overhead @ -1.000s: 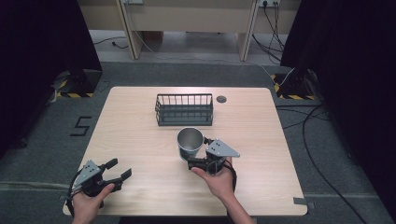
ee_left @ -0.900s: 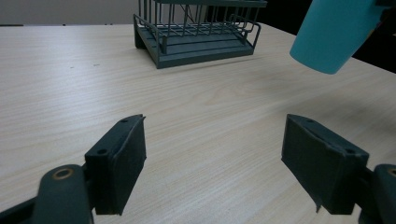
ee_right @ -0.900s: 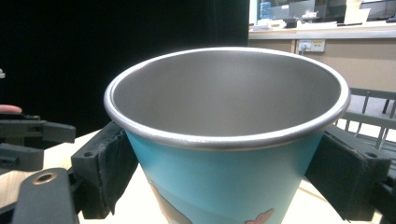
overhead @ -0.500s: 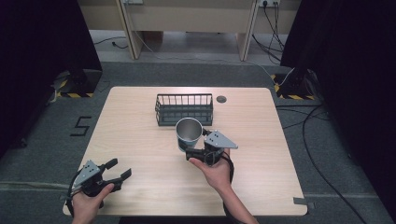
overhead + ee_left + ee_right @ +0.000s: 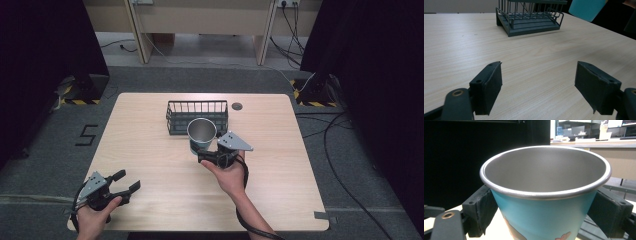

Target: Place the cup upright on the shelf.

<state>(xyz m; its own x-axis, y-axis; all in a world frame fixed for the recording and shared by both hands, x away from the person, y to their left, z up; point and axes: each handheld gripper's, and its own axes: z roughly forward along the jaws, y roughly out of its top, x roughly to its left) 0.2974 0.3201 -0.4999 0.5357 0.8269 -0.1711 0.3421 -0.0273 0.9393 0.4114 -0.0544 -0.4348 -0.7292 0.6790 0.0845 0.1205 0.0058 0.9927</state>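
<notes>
My right gripper (image 5: 204, 158) pinches the cup (image 5: 202, 135) aloft beside the basket (image 5: 196, 116) | left gripper (image 5: 125, 182) spread, idle | risk: smooth tapered wall may slip from the pads

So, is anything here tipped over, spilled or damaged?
Nothing stands out. The cup is upright in the right gripper, its inside bare metal. The basket stands level on the table. The left gripper is open.
</notes>
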